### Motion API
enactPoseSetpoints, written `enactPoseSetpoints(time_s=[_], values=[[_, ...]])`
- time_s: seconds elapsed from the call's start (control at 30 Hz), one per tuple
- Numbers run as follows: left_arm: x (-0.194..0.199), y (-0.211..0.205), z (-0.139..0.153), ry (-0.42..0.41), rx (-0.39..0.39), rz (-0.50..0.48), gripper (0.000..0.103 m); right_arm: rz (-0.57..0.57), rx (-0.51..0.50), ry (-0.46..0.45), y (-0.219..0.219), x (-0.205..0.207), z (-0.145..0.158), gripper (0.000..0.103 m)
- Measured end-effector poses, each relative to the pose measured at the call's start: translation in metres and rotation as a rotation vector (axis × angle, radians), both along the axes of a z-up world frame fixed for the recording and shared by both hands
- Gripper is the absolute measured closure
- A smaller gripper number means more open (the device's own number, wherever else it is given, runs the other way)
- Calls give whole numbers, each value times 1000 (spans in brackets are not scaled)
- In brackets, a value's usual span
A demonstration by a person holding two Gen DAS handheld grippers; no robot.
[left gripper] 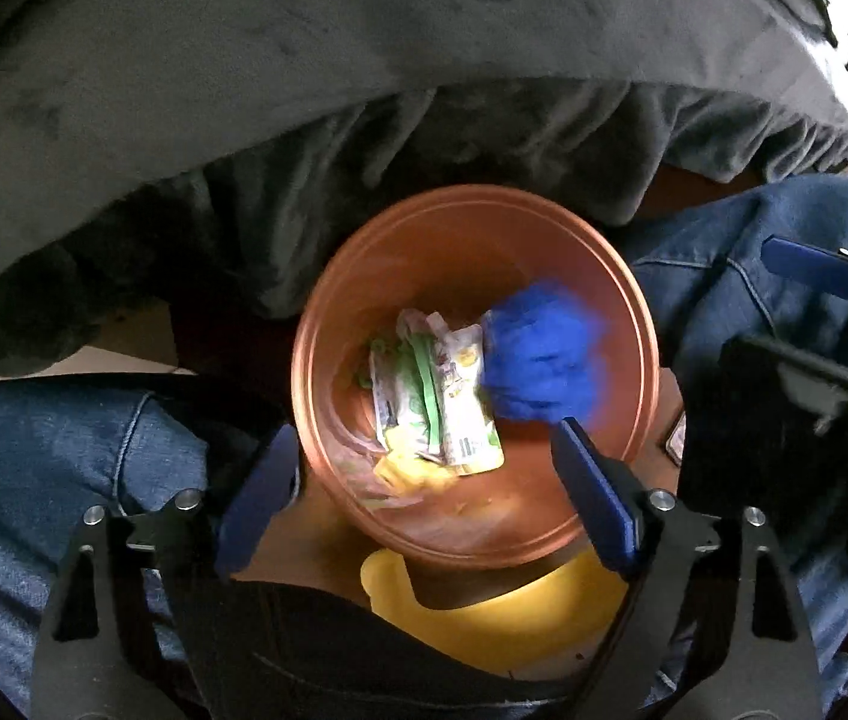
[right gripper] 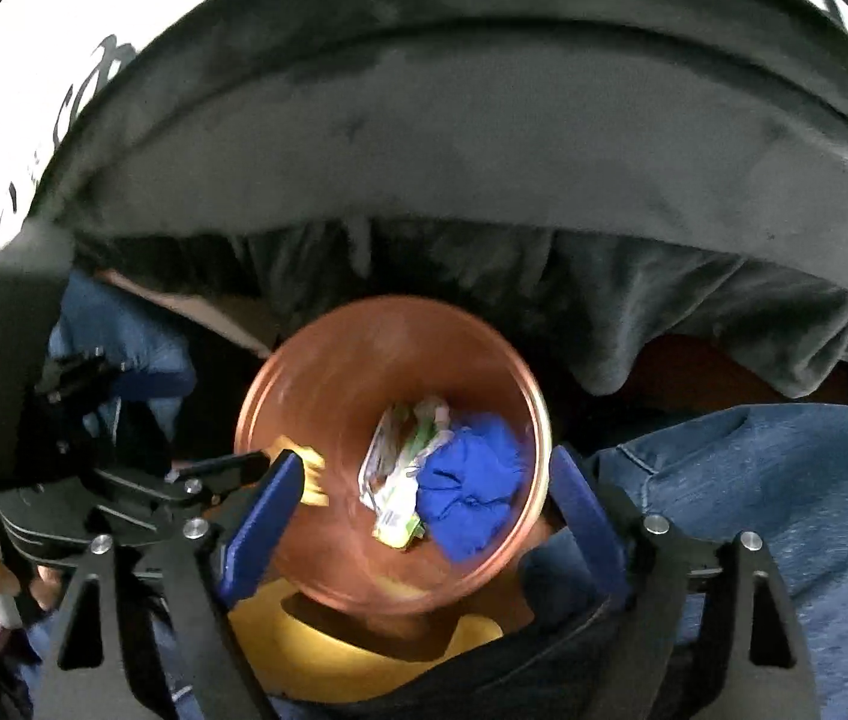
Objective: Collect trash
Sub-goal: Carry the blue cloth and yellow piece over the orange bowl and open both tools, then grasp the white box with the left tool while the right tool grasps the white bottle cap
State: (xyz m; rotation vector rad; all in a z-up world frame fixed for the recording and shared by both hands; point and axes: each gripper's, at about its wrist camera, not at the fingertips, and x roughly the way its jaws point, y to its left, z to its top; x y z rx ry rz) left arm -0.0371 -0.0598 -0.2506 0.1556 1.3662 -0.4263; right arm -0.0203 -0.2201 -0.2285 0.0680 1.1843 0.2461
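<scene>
An orange bin (left gripper: pixel 454 240) (right gripper: pixel 363 360) stands below both grippers, between a person's knees. Inside lie green and white wrappers (left gripper: pixel 436 402) (right gripper: pixel 399 474), a crumpled blue piece (left gripper: pixel 538 360) (right gripper: pixel 472 498) that looks blurred, and a yellow scrap (left gripper: pixel 411 474) (right gripper: pixel 306 474). My left gripper (left gripper: pixel 424 432) hangs open over the bin mouth with nothing between its fingers. My right gripper (right gripper: pixel 428 459) is open over the bin as well, and its pads touch nothing. In the left wrist view one blue finger (left gripper: pixel 814 267) of the right gripper shows at the right edge.
A grey blanket (left gripper: pixel 363 90) (right gripper: pixel 454 168) drapes over furniture just behind the bin. Jeans-clad legs (left gripper: pixel 33 468) (right gripper: pixel 784 510) flank the bin on both sides. A yellow object (left gripper: pixel 484 612) (right gripper: pixel 333 654) lies under the bin's near side, next to dark fabric.
</scene>
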Motion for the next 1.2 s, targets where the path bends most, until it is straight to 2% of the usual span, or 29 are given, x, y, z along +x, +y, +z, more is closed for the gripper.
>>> enactPoseSetpoints(time_s=[0.13, 0.4, 0.67, 0.77, 0.9, 1.03, 1.07, 1.2], values=[[3, 3, -3, 20, 2, 20, 17, -22, 6, 8, -3, 0, -1, 21], [0, 3, 3, -3, 2, 18, 17, -24, -5, -3, -5, -1, 2, 20], [-2, 2, 29, -69, -22, 1, 17, -45, -24, -86, -17, 1, 30, 20], [-1, 3, 51, -130, -37, -14, 17, -57, -18, -140, -22, 2, 50, 18], [3, 12, 95, -209, -132, -13, 17, -73, 4, -239, -31, 4, 82, 15], [14, 21, 150, -362, -194, -10, 15, -91, 11, -365, -42, 6, 117, 11], [19, 22, 160, -393, -206, -12, 11, -96, 16, -385, -45, 7, 123, 9], [50, 24, 206, -568, -223, 8, 11, -123, 57, -452, -59, 11, 144, 7]])
